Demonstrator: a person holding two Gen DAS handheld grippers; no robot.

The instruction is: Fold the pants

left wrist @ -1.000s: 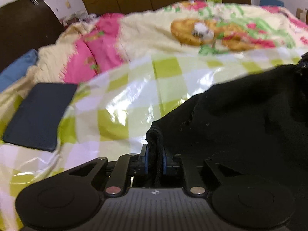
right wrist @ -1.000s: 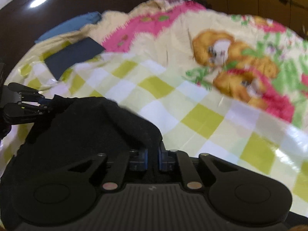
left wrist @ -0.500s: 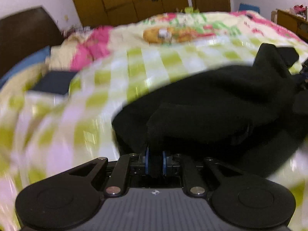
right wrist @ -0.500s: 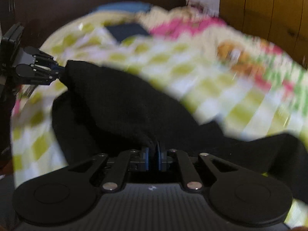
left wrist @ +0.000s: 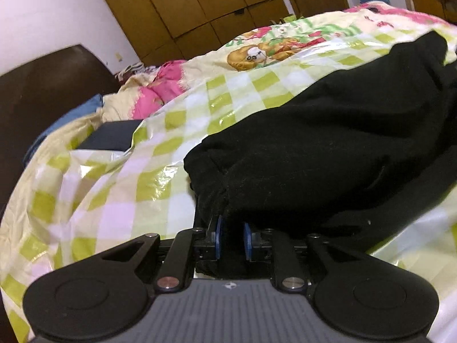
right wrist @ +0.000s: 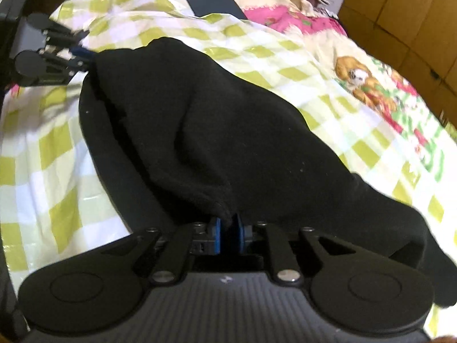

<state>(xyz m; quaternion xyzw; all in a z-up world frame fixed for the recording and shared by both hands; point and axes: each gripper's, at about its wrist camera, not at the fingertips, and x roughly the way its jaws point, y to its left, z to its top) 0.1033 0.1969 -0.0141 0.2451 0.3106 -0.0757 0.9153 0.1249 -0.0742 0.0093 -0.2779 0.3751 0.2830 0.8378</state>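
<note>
Black pants (left wrist: 328, 143) lie doubled over on the green-and-white checked sheet (left wrist: 114, 200). My left gripper (left wrist: 232, 228) is low at the near edge. Its jaws are opening, and the thick fabric still fills the gap and touches both blue pads. In the right wrist view the pants (right wrist: 228, 114) stretch from my right gripper (right wrist: 228, 228) to the left gripper (right wrist: 85, 55) at the upper left, which still has a corner. The right jaws are opening: blue shows between them and only a narrow fold tip sits at their mouth.
A flat dark blue folded item (left wrist: 111, 138) lies on the sheet to the far left, near the dark headboard (left wrist: 42, 91). A pink and cream cartoon blanket (left wrist: 257, 51) covers the far bed. Wooden wardrobes (left wrist: 214, 8) stand behind.
Both grippers carried the pants' edge across the bed towards the near side, laying one layer over the other. Both pairs of pads stand slightly wider apart than before.
</note>
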